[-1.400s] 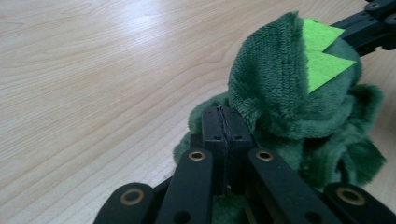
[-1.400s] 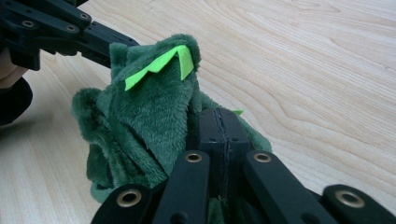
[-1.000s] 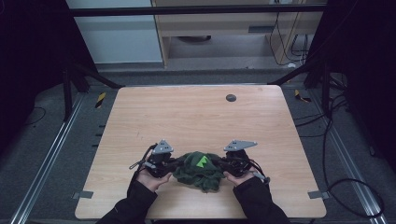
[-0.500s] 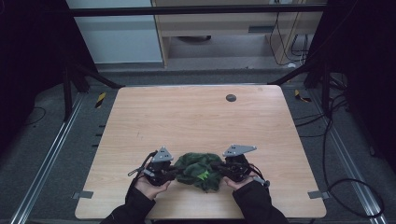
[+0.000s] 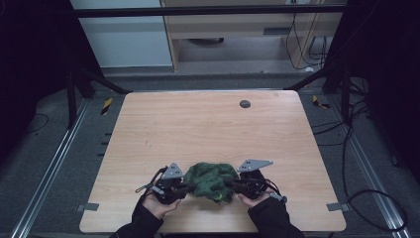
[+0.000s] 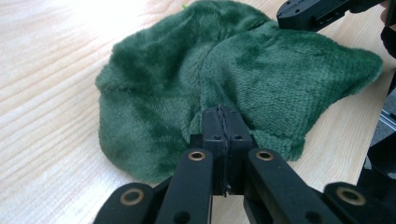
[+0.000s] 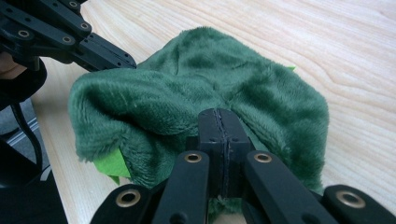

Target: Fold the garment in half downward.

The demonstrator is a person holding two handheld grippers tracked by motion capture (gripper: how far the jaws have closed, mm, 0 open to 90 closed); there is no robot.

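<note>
The cloth [image 5: 214,181] lies bunched on the worktop [image 5: 198,129] near its front edge, between the left gripper [image 5: 187,187] at its left side and the right gripper [image 5: 229,182] at its right. A small round disc [image 5: 244,103] sits on the worktop well behind them, toward the back edge.

cloth [image 6: 224,70]: green plush, fuzzy | table [image 5: 198,129]: pale matt wood

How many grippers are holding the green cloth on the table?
2. The left gripper pinches the green cloth at its left edge, and the right gripper pinches its right edge. Both are shut on the fabric near the table's front edge.
</note>
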